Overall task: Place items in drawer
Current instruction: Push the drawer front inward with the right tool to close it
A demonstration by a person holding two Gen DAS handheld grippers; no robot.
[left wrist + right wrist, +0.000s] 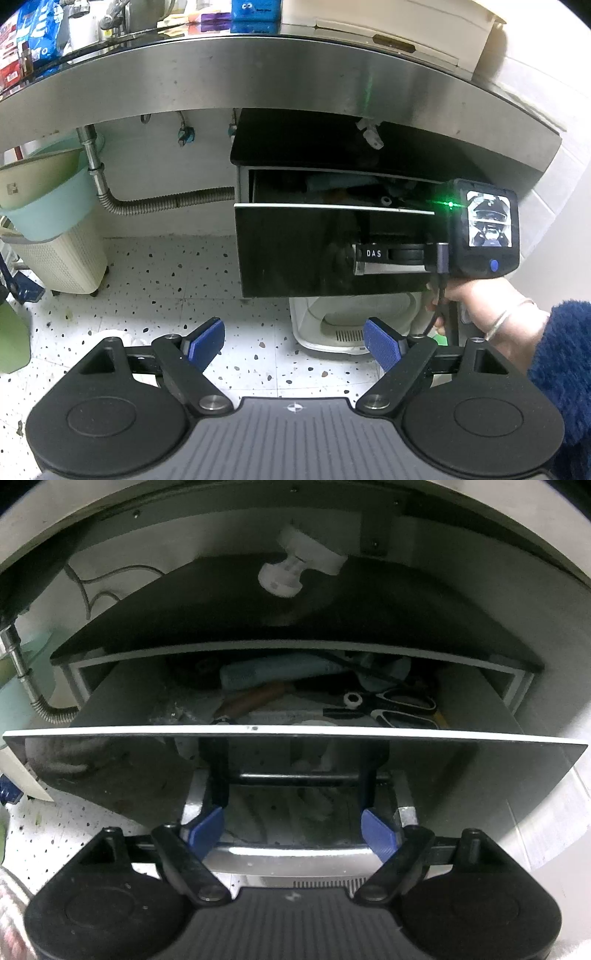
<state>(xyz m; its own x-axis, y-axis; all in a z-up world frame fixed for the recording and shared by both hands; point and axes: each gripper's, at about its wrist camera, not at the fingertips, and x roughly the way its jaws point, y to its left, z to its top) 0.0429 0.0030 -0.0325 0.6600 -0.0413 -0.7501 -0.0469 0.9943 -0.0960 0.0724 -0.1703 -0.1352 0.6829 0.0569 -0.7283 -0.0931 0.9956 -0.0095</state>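
A black glossy drawer under a steel counter stands partly pulled out. In the right wrist view its front panel fills the middle, and inside lie scissors, a brown-handled tool and a pale blue pack. My right gripper is open and empty, right in front of the drawer's front, with a metal bar handle just below its fingers. In the left wrist view the right gripper's body is at the drawer's right end. My left gripper is open and empty, back from the drawer over the floor.
A steel counter edge runs above with snack packs on top. A pale blue and cream bin and a flexible metal hose are at the left. A white appliance sits on the speckled floor under the drawer.
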